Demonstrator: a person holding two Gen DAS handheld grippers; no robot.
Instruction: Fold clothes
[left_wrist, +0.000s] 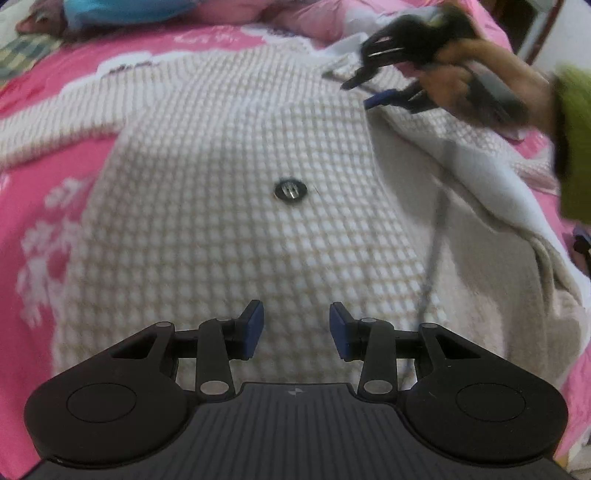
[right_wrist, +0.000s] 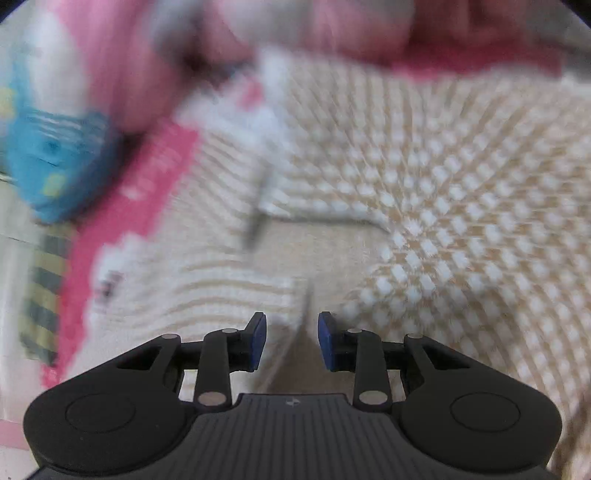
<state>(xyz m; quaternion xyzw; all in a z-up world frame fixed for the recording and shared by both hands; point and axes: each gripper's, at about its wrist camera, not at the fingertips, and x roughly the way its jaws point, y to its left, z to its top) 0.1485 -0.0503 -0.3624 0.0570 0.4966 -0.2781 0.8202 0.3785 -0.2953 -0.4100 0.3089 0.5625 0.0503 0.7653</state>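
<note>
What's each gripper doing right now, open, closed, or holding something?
Left gripper: jaws open, holding nothing, above the cream waffle-knit garment.
Right gripper: jaws open, nothing between them, over the same garment.

A bed fills both views, covered by a pink bedspread (left_wrist: 55, 155) with white floral print. A blue item (right_wrist: 55, 162) and a checked cloth (left_wrist: 22, 55) lie at its far edge. Lighting is even and soft.
</note>
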